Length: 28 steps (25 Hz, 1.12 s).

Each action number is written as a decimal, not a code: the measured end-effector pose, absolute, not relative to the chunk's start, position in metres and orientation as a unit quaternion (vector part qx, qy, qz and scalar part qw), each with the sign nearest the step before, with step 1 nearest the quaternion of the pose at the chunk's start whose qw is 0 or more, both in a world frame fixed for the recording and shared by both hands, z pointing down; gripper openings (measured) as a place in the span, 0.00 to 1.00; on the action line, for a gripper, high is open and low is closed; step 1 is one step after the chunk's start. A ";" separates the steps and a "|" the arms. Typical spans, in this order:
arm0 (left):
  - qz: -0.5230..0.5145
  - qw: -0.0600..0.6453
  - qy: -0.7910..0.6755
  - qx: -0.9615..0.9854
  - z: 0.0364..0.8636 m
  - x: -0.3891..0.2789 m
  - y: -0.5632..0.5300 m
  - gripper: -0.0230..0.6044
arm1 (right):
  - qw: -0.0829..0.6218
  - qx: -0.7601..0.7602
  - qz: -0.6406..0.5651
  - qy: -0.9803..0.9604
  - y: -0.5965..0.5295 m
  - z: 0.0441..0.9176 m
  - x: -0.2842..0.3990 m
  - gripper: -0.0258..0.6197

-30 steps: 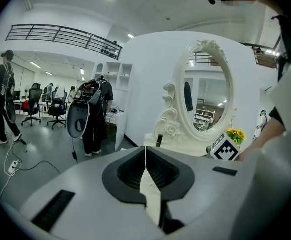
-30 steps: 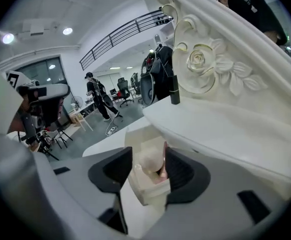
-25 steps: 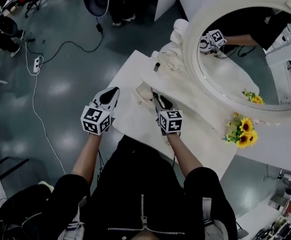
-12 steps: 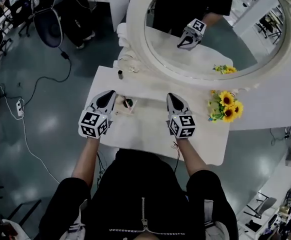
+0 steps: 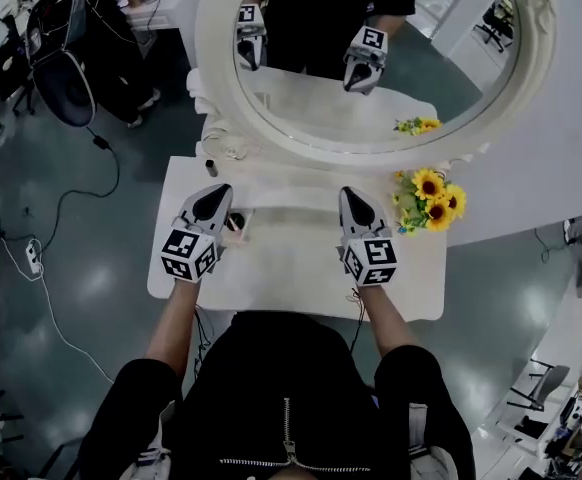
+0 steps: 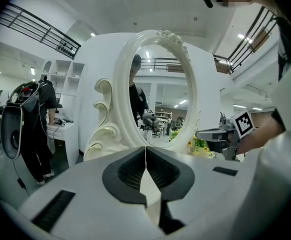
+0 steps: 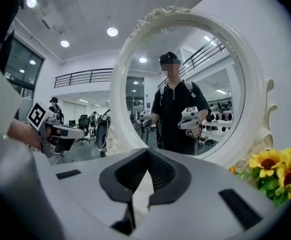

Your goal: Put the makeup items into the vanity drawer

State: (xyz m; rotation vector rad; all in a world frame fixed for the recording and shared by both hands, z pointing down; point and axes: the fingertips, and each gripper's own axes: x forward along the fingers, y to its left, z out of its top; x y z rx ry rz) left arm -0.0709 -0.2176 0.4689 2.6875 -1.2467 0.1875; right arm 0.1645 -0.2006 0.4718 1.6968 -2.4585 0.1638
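No lettering can be read anywhere. The only print is the black-and-white square pattern on each gripper's marker cube, and the right gripper's cube also shows in the left gripper view.

The left gripper (image 5: pixel 214 193) is held over the left part of the white worktop (image 5: pixel 301 278), its tips towards the oval mirror (image 5: pixel 214 58). In its own view the two dark pads meet along a thin line. The jaws are closed, with nothing between them and nothing touching them. The right gripper (image 5: pixel 352 195) is held over the right part of the worktop and points the same way. Its jaws are also pressed together and empty. The two grippers are side by side, well apart, and both appear again in the mirror's glass.

Just right of the left gripper, on the worktop's left half, lies a small dark round item (image 5: pixel 236 220). It rests on a pale, pinkish thing too small to identify. A small dark bottle (image 5: pixel 211 167) stands upright near the rear left corner, beside a loop of thin cable (image 5: pixel 233 151) at the mirror's foot. A bunch of sunflowers (image 5: pixel 429 196) sits at the rear right corner, just beside the mirror's frame. The drawer does not show from above.
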 end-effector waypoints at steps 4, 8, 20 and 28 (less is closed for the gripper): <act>0.063 0.085 -0.411 0.905 0.468 -0.064 -0.218 0.07 | 0.073 0.574 0.056 -0.814 -0.198 0.474 0.169 0.05; 0.062 0.089 -0.411 0.905 0.469 -0.063 -0.217 0.07 | 0.077 0.574 0.052 -0.814 -0.196 0.473 0.170 0.05; 0.066 0.097 -0.409 0.905 0.476 -0.066 -0.211 0.07 | 0.084 0.574 0.047 -0.813 -0.188 0.477 0.165 0.05; 0.070 0.097 -0.404 0.907 0.478 -0.065 -0.209 0.07 | 0.088 0.576 0.047 -0.812 -0.183 0.477 0.167 0.05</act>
